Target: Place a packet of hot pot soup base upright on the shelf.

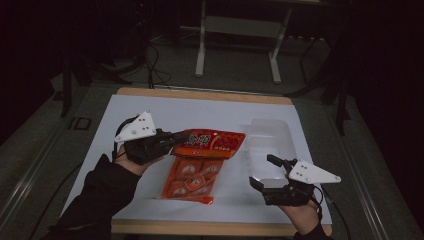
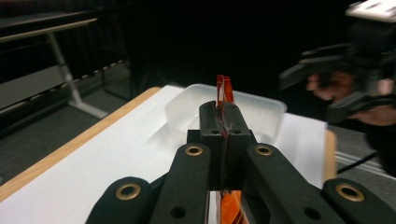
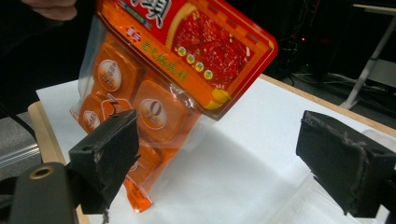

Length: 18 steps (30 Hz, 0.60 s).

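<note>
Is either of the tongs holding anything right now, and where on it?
The left tongs pinch the orange snack bag by its top edge; the right tongs are open, holding nothing.

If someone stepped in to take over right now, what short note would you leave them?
Left gripper: shut on the top edge of the orange snack bag, which hangs from it, its bottom end at the white mat.
Right gripper: open, holding nothing, at the near end of the clear plastic tray.
Done: bag gripped and partly raised.
Left: probably move the bag into the tray, which lies to the right of the bag.
</note>
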### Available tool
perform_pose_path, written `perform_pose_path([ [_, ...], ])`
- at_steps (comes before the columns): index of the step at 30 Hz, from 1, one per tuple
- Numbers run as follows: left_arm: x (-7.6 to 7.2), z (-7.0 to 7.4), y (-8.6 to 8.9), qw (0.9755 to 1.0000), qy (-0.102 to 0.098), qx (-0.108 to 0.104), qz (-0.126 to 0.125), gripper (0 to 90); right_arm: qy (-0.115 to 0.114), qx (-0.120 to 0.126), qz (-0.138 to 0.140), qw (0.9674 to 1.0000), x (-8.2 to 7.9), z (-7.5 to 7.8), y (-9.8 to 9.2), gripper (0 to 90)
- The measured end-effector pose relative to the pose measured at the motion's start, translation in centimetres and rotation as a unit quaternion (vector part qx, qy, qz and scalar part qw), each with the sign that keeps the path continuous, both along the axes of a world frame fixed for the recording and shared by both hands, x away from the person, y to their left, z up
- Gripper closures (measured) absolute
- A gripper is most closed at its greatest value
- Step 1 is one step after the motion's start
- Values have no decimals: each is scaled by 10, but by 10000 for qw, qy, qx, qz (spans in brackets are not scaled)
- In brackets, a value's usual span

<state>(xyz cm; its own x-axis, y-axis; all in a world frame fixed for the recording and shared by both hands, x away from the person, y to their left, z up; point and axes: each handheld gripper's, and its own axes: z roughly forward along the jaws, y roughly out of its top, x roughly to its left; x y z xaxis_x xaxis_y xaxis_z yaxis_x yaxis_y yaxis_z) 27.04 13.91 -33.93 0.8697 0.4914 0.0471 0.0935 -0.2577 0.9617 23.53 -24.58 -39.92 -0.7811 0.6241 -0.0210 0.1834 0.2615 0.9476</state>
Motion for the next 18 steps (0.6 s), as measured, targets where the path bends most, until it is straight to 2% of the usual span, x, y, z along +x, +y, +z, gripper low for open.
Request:
perform_pose_path([
  [1, 0, 0, 0, 10000, 0, 0, 0, 900, -16, 3, -13, 10000, 1, 0, 0, 130],
  [3, -11, 6, -5, 9999, -88, -72, -77, 900, -10, 47, -10, 10000, 1, 1, 0, 131],
  [5, -15, 9, -6, 9998, -131, -100, -108, 900, 15, 62, -27, 10000, 1, 3, 1, 131],
  [6, -22, 15, -10, 9994, -258, -135, -199, 900, -27, 55, -22, 10000, 2, 4, 1, 131],
  [8, -22, 15, -10, 9994, -258, -135, -199, 900, -23, 51, -19, 10000, 2, 6, 1, 131],
  [9, -29, 23, -13, 9988, -354, -163, -310, 900, -49, 73, 26, 10000, 2, 8, 2, 131],
  [10, -31, 26, -14, 9985, -417, -196, -302, 900, -46, 90, 47, 9999, 2, 9, 3, 131],
  [18, -32, 39, -16, 9967, -446, -417, -540, 900, -103, 120, 196, 9997, 12, 18, 14, 132],
])
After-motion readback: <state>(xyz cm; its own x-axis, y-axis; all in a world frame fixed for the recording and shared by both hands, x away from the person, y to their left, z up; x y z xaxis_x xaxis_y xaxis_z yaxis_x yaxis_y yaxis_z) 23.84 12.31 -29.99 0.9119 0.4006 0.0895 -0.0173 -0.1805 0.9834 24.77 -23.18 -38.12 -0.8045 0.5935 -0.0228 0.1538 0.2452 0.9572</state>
